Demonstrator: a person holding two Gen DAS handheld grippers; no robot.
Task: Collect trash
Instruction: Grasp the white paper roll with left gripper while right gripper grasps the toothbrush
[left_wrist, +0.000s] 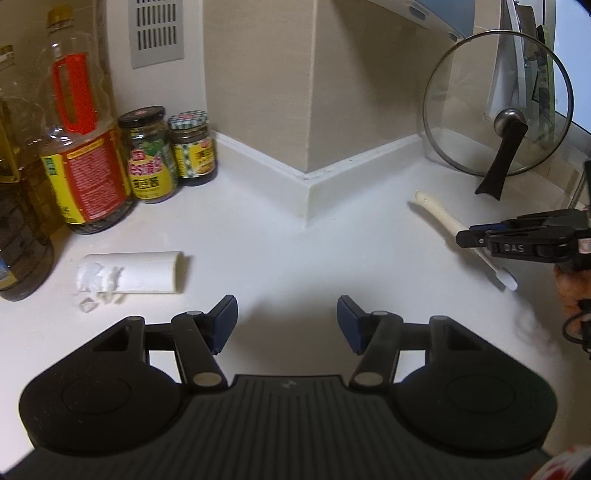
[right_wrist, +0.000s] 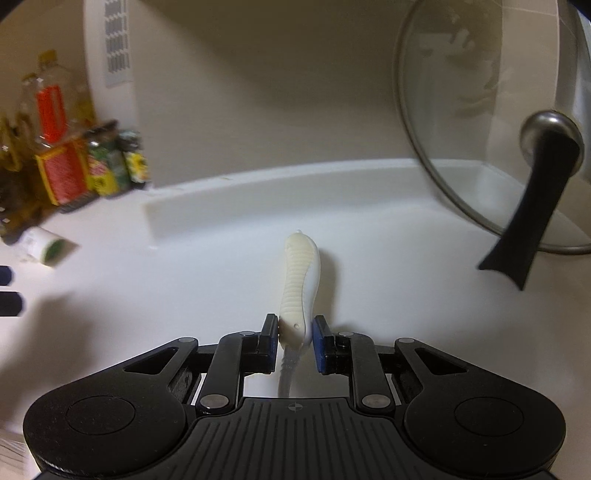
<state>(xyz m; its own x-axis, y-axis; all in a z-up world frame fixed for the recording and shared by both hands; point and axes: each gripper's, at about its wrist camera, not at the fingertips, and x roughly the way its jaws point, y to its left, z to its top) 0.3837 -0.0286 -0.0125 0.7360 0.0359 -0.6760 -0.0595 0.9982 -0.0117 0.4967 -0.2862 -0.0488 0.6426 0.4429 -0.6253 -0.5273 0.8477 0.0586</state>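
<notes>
While your right gripper (right_wrist: 294, 334) is pinching the white ribbed handle (right_wrist: 297, 284) lying on the counter (right_wrist: 406, 295) near its thin neck, it risks pivoting out; your left gripper (left_wrist: 287, 321) is hanging open, empty, near the paper roll (left_wrist: 136, 272).

Warm, dim indoor light — soft shadows on the white worktop (left_wrist: 280, 258). Strong fisheye bending at edges. Right wrist view motion-blurred, bottles (right_wrist: 55, 162) smeared — left view sharper.
</notes>
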